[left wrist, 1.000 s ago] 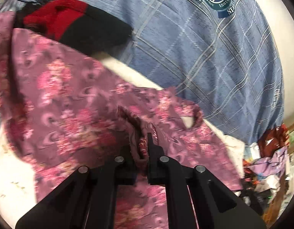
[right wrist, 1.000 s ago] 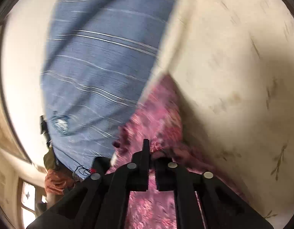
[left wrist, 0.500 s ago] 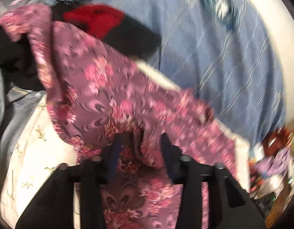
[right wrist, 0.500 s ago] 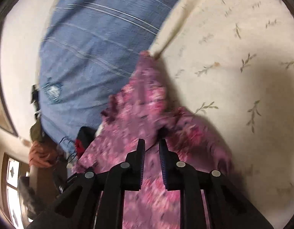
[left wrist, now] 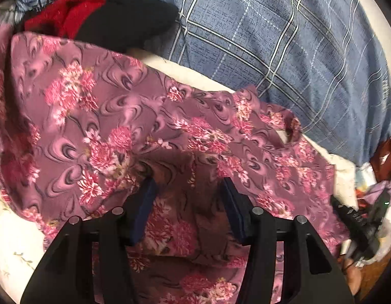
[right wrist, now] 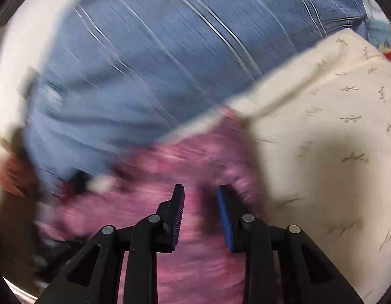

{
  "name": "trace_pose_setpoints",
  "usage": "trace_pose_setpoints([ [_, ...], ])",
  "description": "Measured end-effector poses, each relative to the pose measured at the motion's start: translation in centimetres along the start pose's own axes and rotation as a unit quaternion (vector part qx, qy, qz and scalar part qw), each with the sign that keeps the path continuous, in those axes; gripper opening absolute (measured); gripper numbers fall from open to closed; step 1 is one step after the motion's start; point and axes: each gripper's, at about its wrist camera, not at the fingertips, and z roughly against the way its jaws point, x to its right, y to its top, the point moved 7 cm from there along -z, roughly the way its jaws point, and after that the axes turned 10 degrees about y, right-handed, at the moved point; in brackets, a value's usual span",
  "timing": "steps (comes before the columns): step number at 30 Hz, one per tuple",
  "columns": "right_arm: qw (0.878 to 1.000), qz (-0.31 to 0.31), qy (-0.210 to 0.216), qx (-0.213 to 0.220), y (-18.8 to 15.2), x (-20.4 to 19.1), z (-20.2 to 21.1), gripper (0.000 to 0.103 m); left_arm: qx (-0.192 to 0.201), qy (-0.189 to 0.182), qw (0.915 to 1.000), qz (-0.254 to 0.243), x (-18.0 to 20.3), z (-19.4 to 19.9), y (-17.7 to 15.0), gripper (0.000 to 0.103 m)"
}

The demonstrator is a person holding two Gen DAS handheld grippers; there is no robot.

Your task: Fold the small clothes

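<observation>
A mauve garment with pink flowers [left wrist: 114,116] lies spread and rumpled on a cream sheet with a leaf print [left wrist: 10,243]. My left gripper [left wrist: 188,185] is open just above the cloth, its jaws wide apart with nothing between them. In the blurred right wrist view the same garment [right wrist: 185,167] lies under my right gripper [right wrist: 199,192], which is open and holds nothing. The cream sheet [right wrist: 335,131] lies to its right.
A blue checked quilt [left wrist: 284,40] lies behind the garment and also shows in the right wrist view [right wrist: 144,58]. A red and black garment [left wrist: 101,17] lies at the far left. A clutter of things [left wrist: 373,202] sits at the right edge.
Both grippers have opened and let go of the floral garment, which has dropped flat onto the sheet. The right gripper is still moving; its view is blurred.
</observation>
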Motion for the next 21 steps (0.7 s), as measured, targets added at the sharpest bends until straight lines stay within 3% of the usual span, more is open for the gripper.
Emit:
trace_pose_setpoints([
  [2,0.999,-0.035,-0.001,0.002,0.5,0.7,0.5,0.005,0.004,0.003,1.0000,-0.005,0.4,0.5,0.1,0.052],
  [3,0.999,-0.035,-0.007,0.002,0.7,0.4,1.1,0.015,0.000,-0.026,0.9996,0.007,0.7,1.3,0.2,0.052],
  [4,1.000,-0.028,-0.004,0.007,0.7,-0.2,1.7,0.015,0.000,-0.060,0.9980,0.017,1.1,1.8,0.3,0.053],
  [5,1.000,-0.020,0.015,0.013,0.5,-1.1,2.4,0.015,0.002,-0.087,0.9959,0.024,1.5,2.6,0.4,0.058],
  [6,0.999,-0.008,0.037,0.018,0.0,-2.1,3.4,0.017,0.006,-0.089,0.9957,0.023,1.7,3.1,0.3,0.071],
  [7,0.999,0.000,0.040,0.024,-0.4,-2.5,3.9,0.019,0.012,-0.059,0.9981,0.013,1.6,2.9,0.2,0.077],
  [9,0.999,0.010,0.034,0.020,-1.8,-2.6,4.1,0.037,0.005,-0.003,0.9999,-0.009,1.5,1.3,-0.5,0.079],
  [10,1.000,0.007,0.020,0.008,-2.9,-2.0,3.5,0.037,-0.011,0.011,0.9996,-0.022,1.6,0.0,-1.0,0.079],
  [11,1.000,0.004,0.014,0.000,-3.7,-1.4,2.7,0.038,0.012,0.028,0.9987,-0.042,2.0,0.4,-0.9,0.079],
  [12,0.999,0.022,0.024,0.030,-4.2,-1.4,2.8,0.038,0.013,0.036,0.9980,-0.050,2.3,0.7,-0.9,0.080],
  [14,0.999,0.027,0.014,0.033,-4.3,-1.5,2.5,0.038,0.008,0.016,0.9985,-0.051,2.9,1.5,-0.9,0.080],
  [17,0.998,0.046,0.001,0.032,-4.2,-2.2,2.0,0.043,0.018,-0.022,0.9995,-0.012,1.2,4.6,1.4,0.080],
  [21,0.998,0.050,0.007,0.033,-4.3,-2.1,2.9,0.047,0.054,-0.006,0.9962,0.069,-6.6,8.9,6.4,0.080],
])
